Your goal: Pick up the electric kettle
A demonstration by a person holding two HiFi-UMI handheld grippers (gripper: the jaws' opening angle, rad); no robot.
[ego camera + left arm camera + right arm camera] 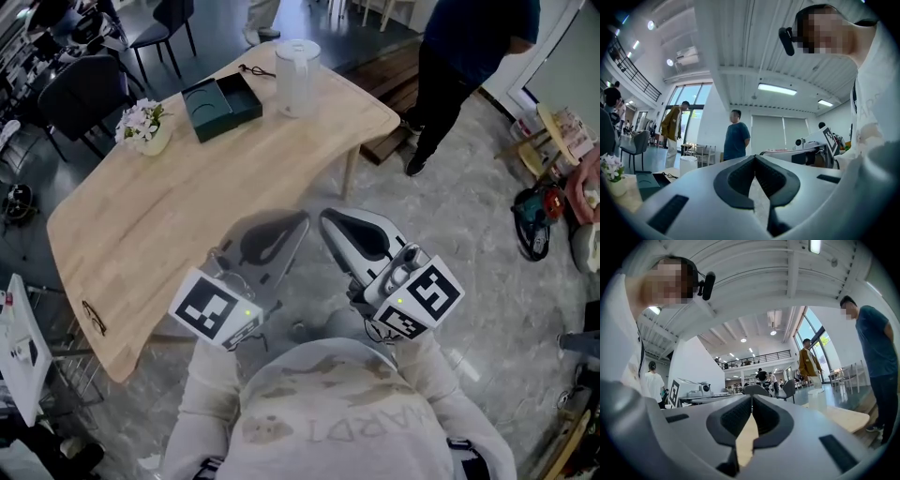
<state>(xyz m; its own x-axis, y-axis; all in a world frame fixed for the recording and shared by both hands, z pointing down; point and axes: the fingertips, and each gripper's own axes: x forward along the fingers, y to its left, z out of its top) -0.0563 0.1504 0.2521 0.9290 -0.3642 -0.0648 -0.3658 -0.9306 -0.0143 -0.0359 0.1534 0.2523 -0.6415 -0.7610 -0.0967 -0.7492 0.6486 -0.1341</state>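
Electric kettle stands upright near the far edge of the wooden table, just beside the dark green tray and well apart from both grippers. Left gripper and right gripper sit close to your chest, jaws pressed together, nothing between them. Spread the jaws before you reach. Come in level and find the handle, which isn't discernible from here. Don't nudge the tray.

Kettle: frosted translucent white. Surface under it: pale wood with a fine grain. Tray just left of the kettle: dark green. Flowers further left of the kettle: white and pink, in a cream pot. My left tongs and right tongs: grey shells, black pads, black-and-white square markers. Floor: mottled grey.
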